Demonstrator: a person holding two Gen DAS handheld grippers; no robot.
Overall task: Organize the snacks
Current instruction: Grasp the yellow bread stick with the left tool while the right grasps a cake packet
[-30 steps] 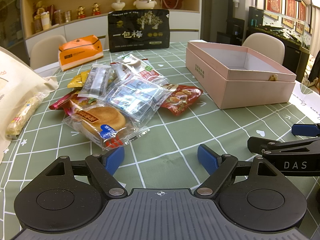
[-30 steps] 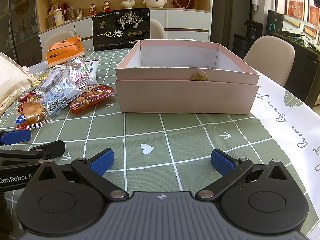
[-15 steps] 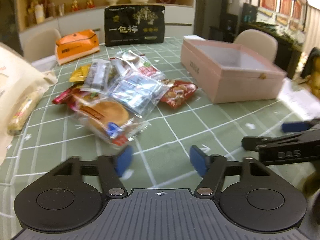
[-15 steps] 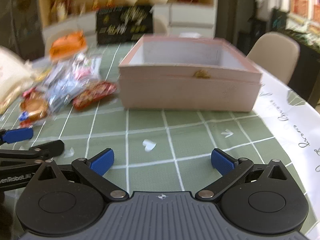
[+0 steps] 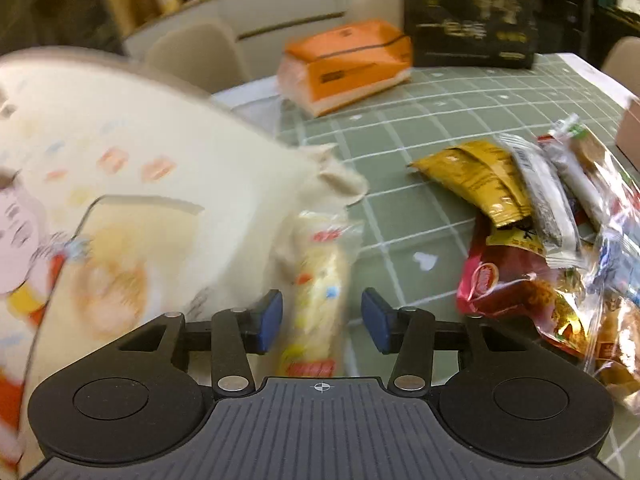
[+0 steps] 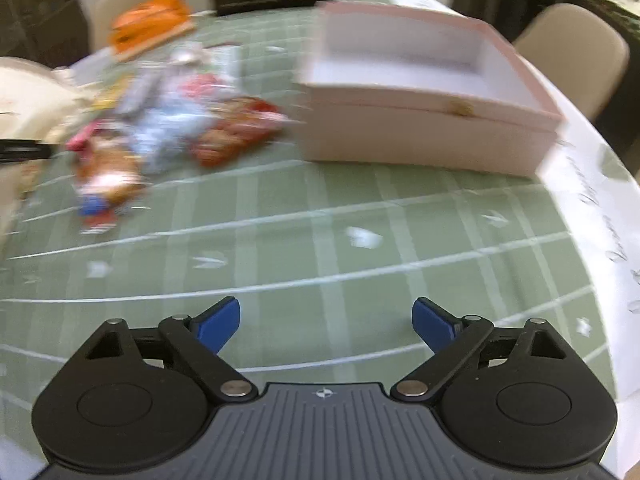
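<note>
Between the left claw's (image 5: 322,322) blue pads, w/ gaps either side, lies a long pale-yellow snack pack (image 5: 316,300) on the green grid tablecloth (image 5: 400,152); jaws apart, not pressing it, though blur makes contact w/ the left pad hard to judge. Left of the claw & touching the pack's far end sits a big cream cloth bag (image 5: 132,152) w/ printed pics. Right of the claw is the snack pile: gold pouch (image 5: 476,178), grey-white stick packs (image 5: 544,196), red bag (image 5: 508,280), plus more clear wrappers at the frame edge. Far ahead, an orange tissue pack (image 5: 344,66) & a black box (image 5: 468,20) w/ gold print. Right-wrist view, blurry: right claw (image 6: 326,324) hangs over bare tablecloth (image 6: 320,248), jaws wide apart, nothing btwn them. Ahead & slightly right stands the open pink box (image 6: 424,136), inside looks white, small gold clasp (image 6: 460,108) on its near wall. Ahead-left lies the same snack pile (image 6: 160,128), just beside the box's left end; red bag (image 6: 236,128) nearest it, round bun pack (image 6: 106,172) nearest the claw. Beige chair (image 6: 576,48) behind the box, far right.
</note>
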